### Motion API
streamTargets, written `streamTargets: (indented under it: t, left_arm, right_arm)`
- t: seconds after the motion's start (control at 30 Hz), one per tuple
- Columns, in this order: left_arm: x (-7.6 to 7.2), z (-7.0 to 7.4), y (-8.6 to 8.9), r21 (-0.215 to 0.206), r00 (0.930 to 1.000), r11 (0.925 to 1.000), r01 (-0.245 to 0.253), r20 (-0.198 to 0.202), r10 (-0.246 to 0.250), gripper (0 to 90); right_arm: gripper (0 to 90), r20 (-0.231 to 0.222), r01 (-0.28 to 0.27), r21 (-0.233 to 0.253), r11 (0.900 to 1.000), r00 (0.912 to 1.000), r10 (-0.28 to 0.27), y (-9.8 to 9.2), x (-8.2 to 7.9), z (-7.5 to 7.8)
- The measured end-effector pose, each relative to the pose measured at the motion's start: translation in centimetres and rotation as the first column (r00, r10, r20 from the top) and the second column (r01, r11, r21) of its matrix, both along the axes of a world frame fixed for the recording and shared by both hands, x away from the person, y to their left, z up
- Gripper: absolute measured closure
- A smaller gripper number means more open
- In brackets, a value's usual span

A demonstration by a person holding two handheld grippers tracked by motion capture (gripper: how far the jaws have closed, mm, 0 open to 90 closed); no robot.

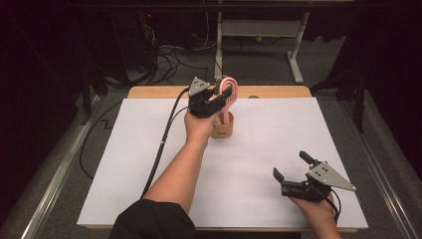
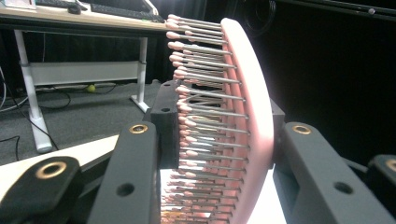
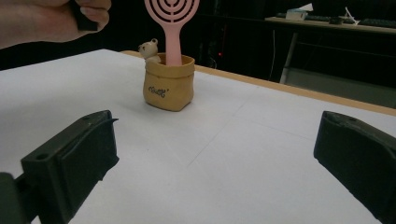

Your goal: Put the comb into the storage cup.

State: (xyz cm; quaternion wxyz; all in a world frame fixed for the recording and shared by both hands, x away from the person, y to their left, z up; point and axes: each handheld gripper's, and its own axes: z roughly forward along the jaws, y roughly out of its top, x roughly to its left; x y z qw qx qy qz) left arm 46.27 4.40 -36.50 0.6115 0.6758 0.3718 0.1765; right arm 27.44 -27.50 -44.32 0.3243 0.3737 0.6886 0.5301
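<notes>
High view: one pink hairbrush (image 1: 229,92), handle down in one small tan pot (image 1: 222,128) at the far middle of the white bench (image 1: 129,164). Left gripper (image 1: 221,94) fingers pinch the brush head; right gripper (image 1: 291,167) rests near, fingers spread, empty.

Left gripper view: hairbrush (image 2: 252,102) clamped across the head, pins against one finger. Probably light, stiff plastic; pins give, so the solid rim is the better hold.

Right gripper view: pot (image 3: 168,83), one bear figure (image 3: 150,50) at its rim, likely tippy.

The brush (image 3: 172,28) head is cut off by the top edge in the right gripper view. Its handle end is hidden inside the pot (image 3: 168,82). The pot's lettering is too small to read.
</notes>
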Motion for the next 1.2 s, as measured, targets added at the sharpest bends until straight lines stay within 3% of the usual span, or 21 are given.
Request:
streamTargets:
  t: [0.5,0.6,1.2]
  left_arm:
    - [0.11,-0.38,-0.27,-0.006,1.0,0.9999,0.009,-0.005,-0.009,63.3]
    - [0.33,-0.58,-0.23,0.012,0.9996,0.9999,0.002,-0.028,-0.001,63.0]
    - [0.45,-0.6,-0.1,0.024,0.9996,0.9997,0.007,-0.028,-0.006,59.9]
  right_arm:
    - [0.2,-0.004,-0.001,0.004,1.0,1.0,0.001,-0.12,-0.02,-0.08]
    - [0.2,-0.004,-0.002,0.006,1.0,1.0,0.002,-0.14,-0.07,-0.07]
    - [0.2,-0.006,-0.001,0.004,1.0,1.0,0.001,-0.16,-0.06,-0.17]
